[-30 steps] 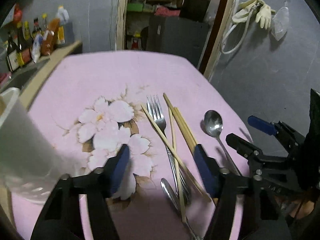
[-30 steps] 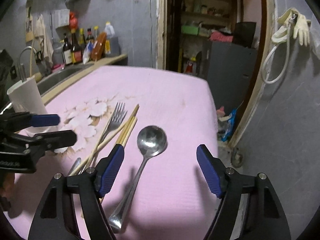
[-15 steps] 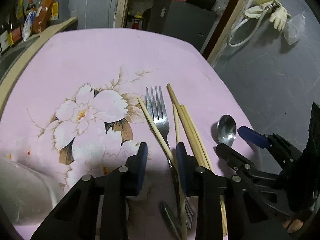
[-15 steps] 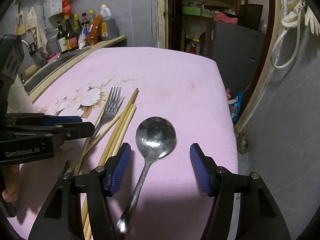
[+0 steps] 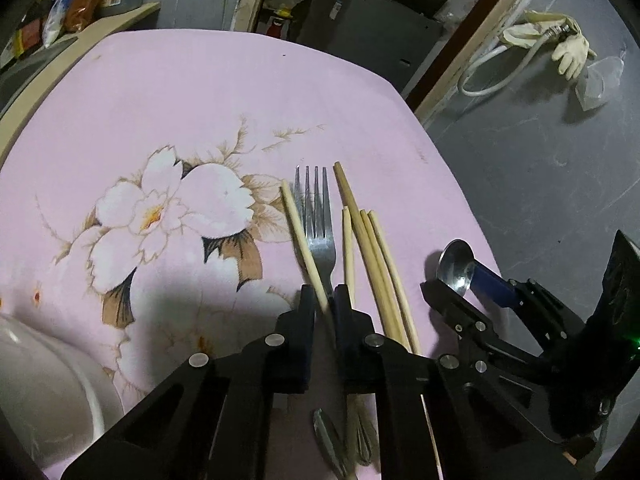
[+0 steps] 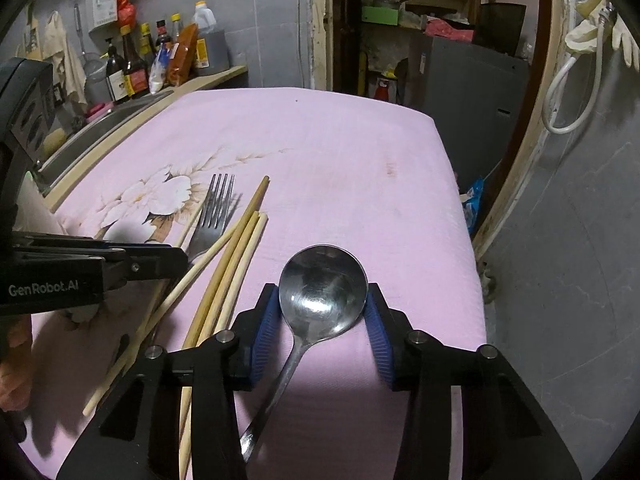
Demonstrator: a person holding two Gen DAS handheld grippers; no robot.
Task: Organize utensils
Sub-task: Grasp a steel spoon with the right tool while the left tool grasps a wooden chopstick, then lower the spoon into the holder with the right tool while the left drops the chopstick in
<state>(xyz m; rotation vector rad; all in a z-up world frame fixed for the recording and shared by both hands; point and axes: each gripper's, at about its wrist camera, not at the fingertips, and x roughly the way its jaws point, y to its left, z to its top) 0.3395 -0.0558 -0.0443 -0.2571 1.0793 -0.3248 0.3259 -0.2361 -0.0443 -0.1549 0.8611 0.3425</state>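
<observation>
Tablecloth (image 5: 208, 92), pink with a flower print, carries every utensil at its right side. Your right gripper (image 6: 322, 312) is closing with its blue pads touching the spoon (image 6: 322, 288) bowl. Your left gripper (image 5: 324, 300) is closing narrow on the fork (image 5: 318, 236) neck and one crossing chopstick (image 5: 302, 236).

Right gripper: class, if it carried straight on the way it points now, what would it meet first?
Most likely the spoon: its bowl already sits between the closing jaws of the right gripper, whose pads look to be at its rim. Beyond lies only the pink tablecloth, though depth is hard to judge.
</observation>
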